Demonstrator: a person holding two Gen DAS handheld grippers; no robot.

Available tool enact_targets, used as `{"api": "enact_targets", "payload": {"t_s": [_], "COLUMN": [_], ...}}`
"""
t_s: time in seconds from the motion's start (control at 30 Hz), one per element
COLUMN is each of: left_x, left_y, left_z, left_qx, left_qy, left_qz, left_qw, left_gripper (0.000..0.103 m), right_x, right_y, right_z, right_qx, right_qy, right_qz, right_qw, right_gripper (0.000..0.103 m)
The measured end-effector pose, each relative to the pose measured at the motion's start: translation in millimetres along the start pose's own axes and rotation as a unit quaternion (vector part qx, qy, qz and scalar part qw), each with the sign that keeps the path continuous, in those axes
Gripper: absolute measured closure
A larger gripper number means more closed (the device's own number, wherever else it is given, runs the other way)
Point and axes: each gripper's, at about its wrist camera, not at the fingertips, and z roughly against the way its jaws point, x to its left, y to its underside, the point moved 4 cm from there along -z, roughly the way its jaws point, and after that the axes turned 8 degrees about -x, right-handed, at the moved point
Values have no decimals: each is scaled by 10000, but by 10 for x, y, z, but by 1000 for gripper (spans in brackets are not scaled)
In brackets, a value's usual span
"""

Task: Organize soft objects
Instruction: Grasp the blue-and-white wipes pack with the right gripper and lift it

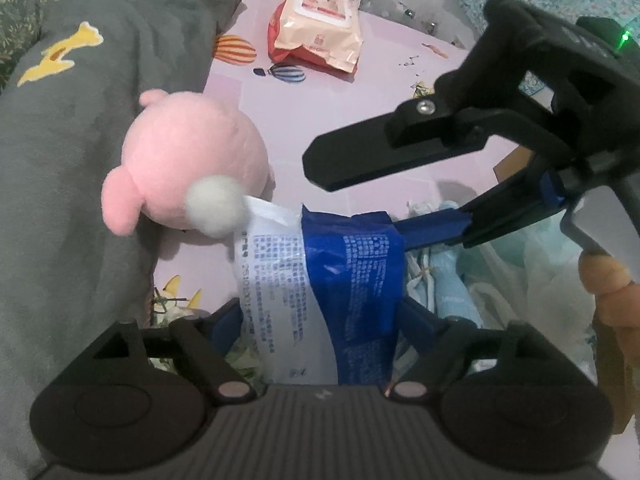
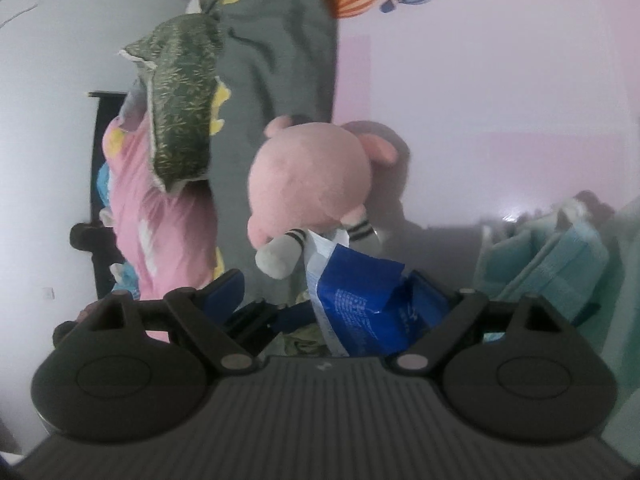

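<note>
Left hand-held gripper [image 1: 320, 312] clamps the blue-and-white pack [image 1: 320, 280] between its fingers. Right hand-held gripper [image 2: 332, 304] straddles the same pack, grip unclear: cannot tell. Pink plush [image 1: 192, 164] lies on the pink bed sheet [image 1: 360, 112], touching the pack's top, beside the grey blanket [image 1: 80, 160].

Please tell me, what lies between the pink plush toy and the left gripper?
In the left wrist view, the blue and white package fills that stretch: it rises from the left gripper up to the pink plush toy, beside its grey foot.
</note>
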Motion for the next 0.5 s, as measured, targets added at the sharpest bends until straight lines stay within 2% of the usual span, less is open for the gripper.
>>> {"api": "enact_targets", "payload": {"t_s": [0.17, 0.3, 0.4, 0.5], "left_x": [-100, -180, -187, -212], "left_y": [11, -14, -106, -117], "left_z": [81, 266, 385, 457], "left_qx": [-225, -565, -860, -1095], "left_qy": [-265, -518, -550, -539], "left_qz": [-161, -241, -77, 22], "left_qw": [9993, 9968, 9947, 9925], "left_gripper": [18, 26, 27, 27], "right_x": [60, 197, 392, 571], "right_y": [80, 118, 117, 113], "right_z": [110, 231, 378, 501], "right_qx": [-161, -270, -368, -555], "right_qy": [-147, -317, -531, -561], "right_qz": [90, 154, 344, 655], "right_qw": [9997, 9990, 9973, 9947], "right_gripper": [15, 20, 21, 22]}}
